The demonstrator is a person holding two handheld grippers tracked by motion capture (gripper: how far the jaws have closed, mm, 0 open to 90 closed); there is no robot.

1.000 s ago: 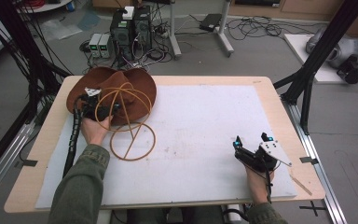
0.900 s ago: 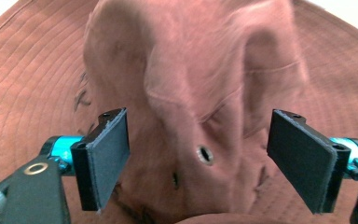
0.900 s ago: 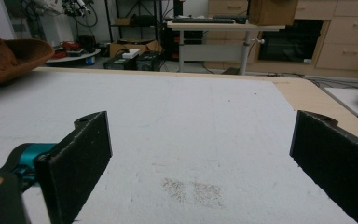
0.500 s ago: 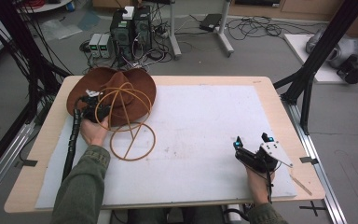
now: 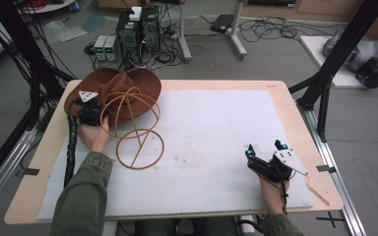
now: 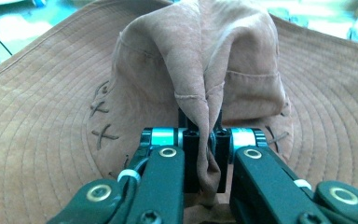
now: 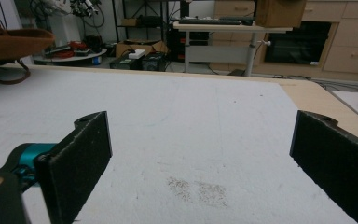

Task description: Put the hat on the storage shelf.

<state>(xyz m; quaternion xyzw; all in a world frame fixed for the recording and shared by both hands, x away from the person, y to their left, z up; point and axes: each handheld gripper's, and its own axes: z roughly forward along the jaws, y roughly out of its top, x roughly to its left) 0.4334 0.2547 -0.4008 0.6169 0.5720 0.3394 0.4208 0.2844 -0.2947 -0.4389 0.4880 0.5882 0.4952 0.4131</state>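
The left claw (image 6: 204,154) has just been closing, and in the left gripper view its jaws now clench a pinched fold of the brown hat's (image 5: 128,91) crown; the fabric bunches up into a ridge between the pads. A second ago those jaws stood wide over the hat, so the grip is fresh. I judge that the hat is now ready to be lifted, likely toward the wire hat stand (image 5: 137,129) beside it.

The hat lies at the upper left of the high view, on the surface (image 5: 216,128), its wide brim spread flat and partly behind the stand's upper hoops. The stand's round base ring sits just below the hat, near the left hand (image 5: 94,135).

The right claw (image 5: 265,149) rests at the lower right of the high view, released, its jaws well apart with nothing between them, far from the hat.

Count: one hat, one wire stand, two claws, one white mat on the surface.
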